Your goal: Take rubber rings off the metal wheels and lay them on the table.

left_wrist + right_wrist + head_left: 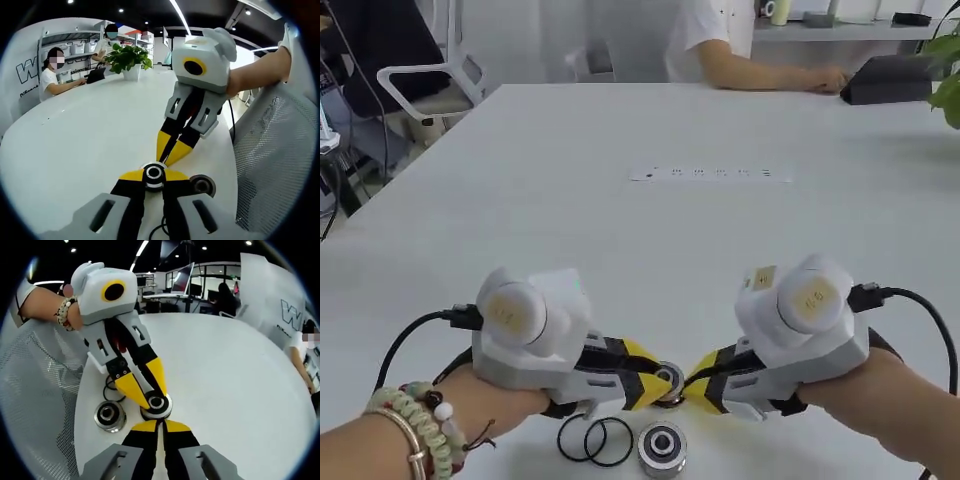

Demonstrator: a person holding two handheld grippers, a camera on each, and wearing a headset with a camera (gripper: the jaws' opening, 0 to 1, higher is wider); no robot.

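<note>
My left gripper (658,386) is shut on a small metal wheel (669,378), held just above the white table (620,200) near its front edge. In the left gripper view the wheel (154,172) sits between the yellow jaws. My right gripper (693,386) faces it from the right, jaws shut, with its tips (160,425) against the wheel's rim (159,404). Whether they pinch a ring I cannot tell. A second metal wheel (662,447) stands on the table below. Two black rubber rings (595,440) lie beside it on the left.
A white socket strip (710,173) lies mid-table. A person (740,45) sits at the far side with an arm on the table, beside a dark case (890,78). An office chair (430,85) stands at the back left, a plant (950,80) far right.
</note>
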